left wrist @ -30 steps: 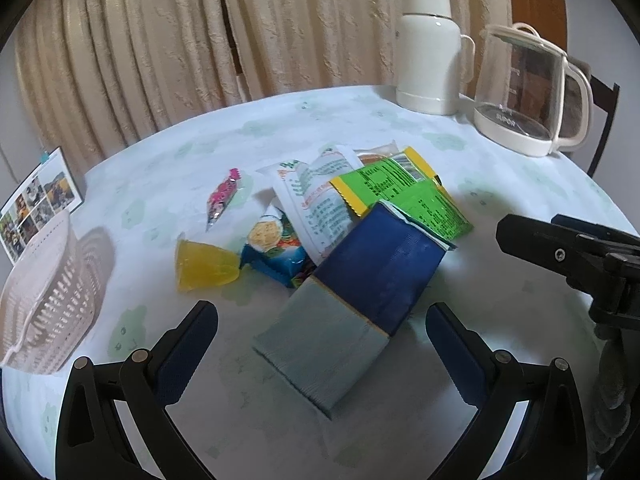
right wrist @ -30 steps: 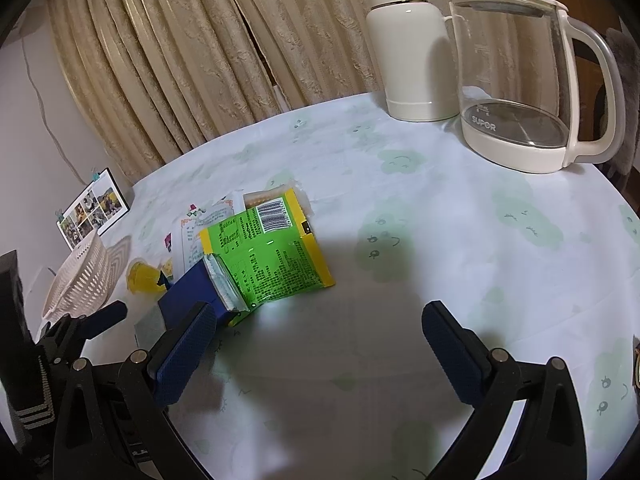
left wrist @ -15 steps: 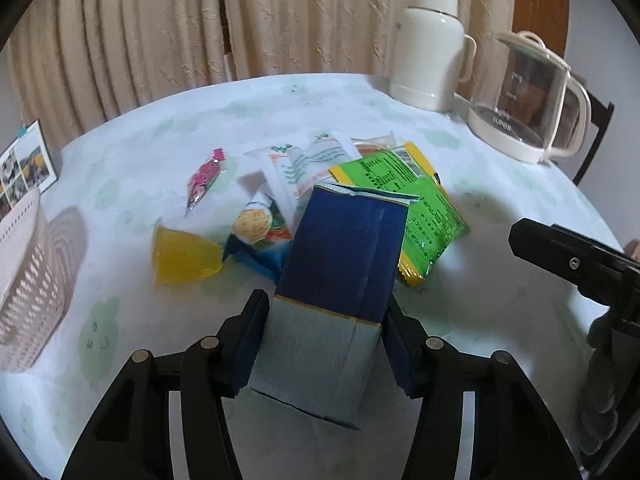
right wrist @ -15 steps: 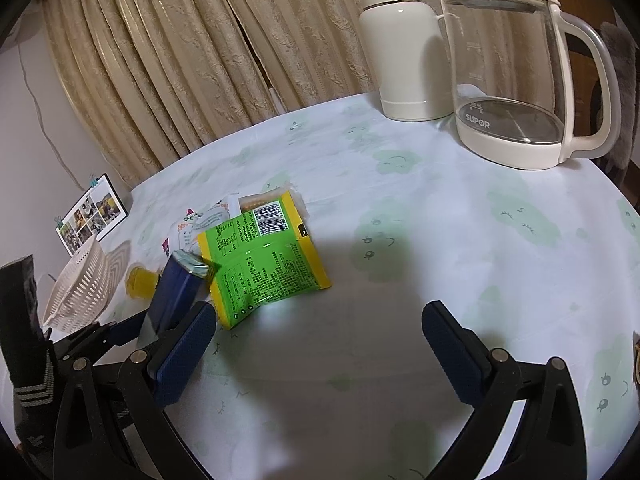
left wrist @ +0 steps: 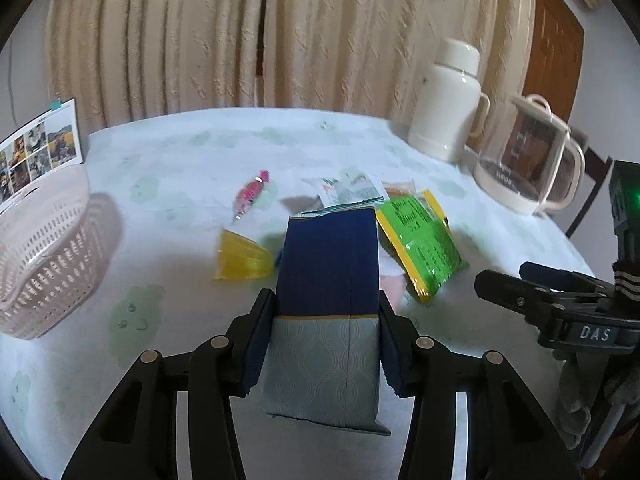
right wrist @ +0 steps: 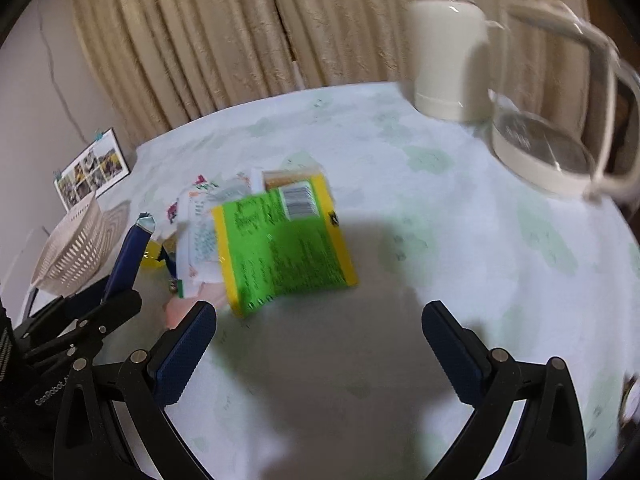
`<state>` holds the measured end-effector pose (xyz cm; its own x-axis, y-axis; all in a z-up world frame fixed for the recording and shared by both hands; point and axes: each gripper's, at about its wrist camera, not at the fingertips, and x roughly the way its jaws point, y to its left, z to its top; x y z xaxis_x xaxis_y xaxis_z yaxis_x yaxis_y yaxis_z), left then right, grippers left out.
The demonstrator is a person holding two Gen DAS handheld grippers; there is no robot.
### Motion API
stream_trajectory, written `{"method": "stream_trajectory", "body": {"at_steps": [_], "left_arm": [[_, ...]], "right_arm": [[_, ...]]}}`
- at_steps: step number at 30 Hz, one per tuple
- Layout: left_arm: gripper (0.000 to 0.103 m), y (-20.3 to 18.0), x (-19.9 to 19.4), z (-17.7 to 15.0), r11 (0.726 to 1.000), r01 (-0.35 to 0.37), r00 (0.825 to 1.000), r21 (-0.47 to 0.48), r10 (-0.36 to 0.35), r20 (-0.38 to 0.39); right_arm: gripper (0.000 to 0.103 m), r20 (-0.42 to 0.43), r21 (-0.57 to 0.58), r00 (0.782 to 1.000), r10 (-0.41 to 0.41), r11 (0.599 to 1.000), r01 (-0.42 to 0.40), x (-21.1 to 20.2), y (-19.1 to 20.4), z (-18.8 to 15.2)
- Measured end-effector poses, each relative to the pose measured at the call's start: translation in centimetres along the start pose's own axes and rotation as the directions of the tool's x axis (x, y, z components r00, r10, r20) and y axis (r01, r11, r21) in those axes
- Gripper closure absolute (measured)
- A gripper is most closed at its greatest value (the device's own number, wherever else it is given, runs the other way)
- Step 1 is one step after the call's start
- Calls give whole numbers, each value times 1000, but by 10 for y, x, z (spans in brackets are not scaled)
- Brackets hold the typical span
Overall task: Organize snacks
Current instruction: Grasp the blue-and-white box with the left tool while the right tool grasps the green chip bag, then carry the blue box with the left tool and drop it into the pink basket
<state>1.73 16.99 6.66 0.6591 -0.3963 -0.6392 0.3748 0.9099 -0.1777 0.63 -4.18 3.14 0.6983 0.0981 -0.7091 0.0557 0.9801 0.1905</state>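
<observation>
My left gripper [left wrist: 324, 344] is shut on a navy and pale-blue snack box [left wrist: 328, 280], lifted off the table and tilted upward; the same box [right wrist: 130, 254] appears edge-on at the left of the right wrist view. On the table lie a green and yellow packet [left wrist: 420, 248] [right wrist: 280, 248], a yellow jelly cup [left wrist: 240, 258], a pink wrapped candy [left wrist: 251, 196] and a white sachet [left wrist: 352, 188] [right wrist: 200, 236]. My right gripper [right wrist: 320, 348] stands open just in front of the green packet, holding nothing.
A pale perforated basket [left wrist: 44, 252] [right wrist: 76, 248] stands at the left of the round table. A white thermos [left wrist: 448, 100] [right wrist: 448, 48] and a glass kettle [left wrist: 528, 156] [right wrist: 556, 120] stand at the back right. A photo card [left wrist: 36, 152] leans by the curtain.
My left gripper closed on the blue box and raised it off the snack pile. The right gripper moved forward toward the green packet, staying open.
</observation>
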Motion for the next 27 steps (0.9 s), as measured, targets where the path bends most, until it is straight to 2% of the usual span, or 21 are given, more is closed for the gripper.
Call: {"method": "stream_trajectory", "body": {"at_steps": [5, 17, 21, 22, 27], "left_arm": [[54, 4, -8, 3, 1000, 7, 999, -14, -6, 34], [54, 16, -10, 2, 998, 10, 999, -63, -7, 46], [54, 18, -10, 2, 998, 13, 999, -69, -9, 46], [54, 18, -10, 2, 997, 13, 999, -72, -10, 45], [54, 20, -9, 2, 997, 10, 999, -81, -6, 44]], "right_arm": [[0, 8, -102, 1000, -14, 995, 15, 9, 20, 16], [0, -74, -101, 997, -6, 995, -2, 53, 23, 22], [14, -104, -89, 995, 8, 996, -18, 59, 19, 21], [14, -101, -89, 995, 9, 996, -18, 59, 18, 21], [28, -85, -98, 996, 6, 995, -14, 56, 19, 19]]}}
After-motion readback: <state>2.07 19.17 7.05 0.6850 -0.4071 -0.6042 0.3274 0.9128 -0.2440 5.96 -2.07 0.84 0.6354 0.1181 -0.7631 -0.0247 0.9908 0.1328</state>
